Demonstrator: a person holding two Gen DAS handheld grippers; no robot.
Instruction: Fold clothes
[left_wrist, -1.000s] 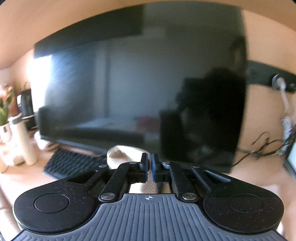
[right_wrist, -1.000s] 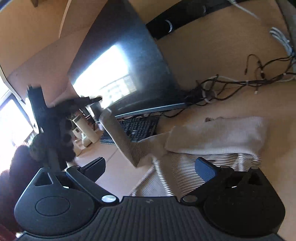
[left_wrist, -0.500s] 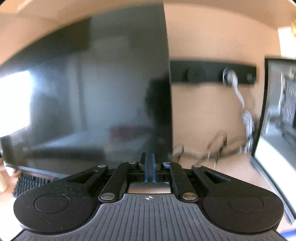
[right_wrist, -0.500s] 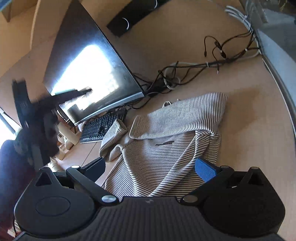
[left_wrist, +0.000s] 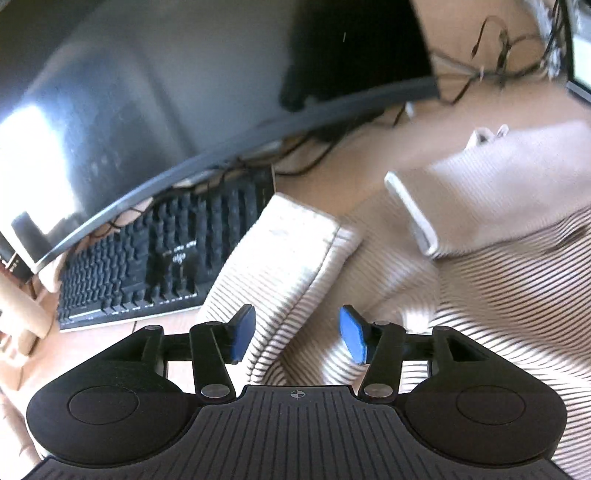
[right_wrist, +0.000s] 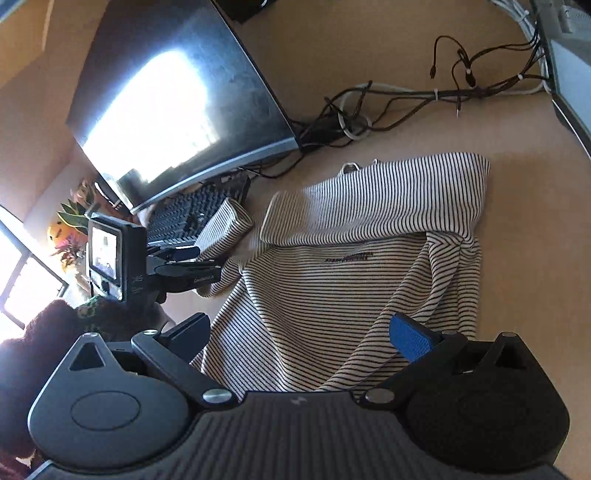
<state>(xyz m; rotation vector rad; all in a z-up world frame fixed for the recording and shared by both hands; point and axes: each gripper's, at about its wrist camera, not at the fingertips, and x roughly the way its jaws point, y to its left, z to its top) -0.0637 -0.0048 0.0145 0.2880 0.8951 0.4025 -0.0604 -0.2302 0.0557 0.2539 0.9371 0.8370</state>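
While both grippers hang unclenched over it, the striped shirt (right_wrist: 354, 280) lies part-folded on the desk (right_wrist: 528, 258).

Taking the shirt as landmark: its top edge is turned down over the chest print, its sleeve (left_wrist: 273, 258) is doubled back at the side nearest the keyboard (left_wrist: 155, 254), and the monitor (right_wrist: 177, 96) and cables (right_wrist: 424, 99) sit beyond its far edge. The left gripper (left_wrist: 297, 334) has its fingers spread apart, holding nothing, right over the sleeve's lower part. The right gripper (right_wrist: 299, 332) is likewise spread wide and empty above the hem. I judge the next step to be bringing the sleeve in across the body: pinch through both layers near the cuff, lift only slightly, lay it flat along the stripes, and keep clear of the keyboard.
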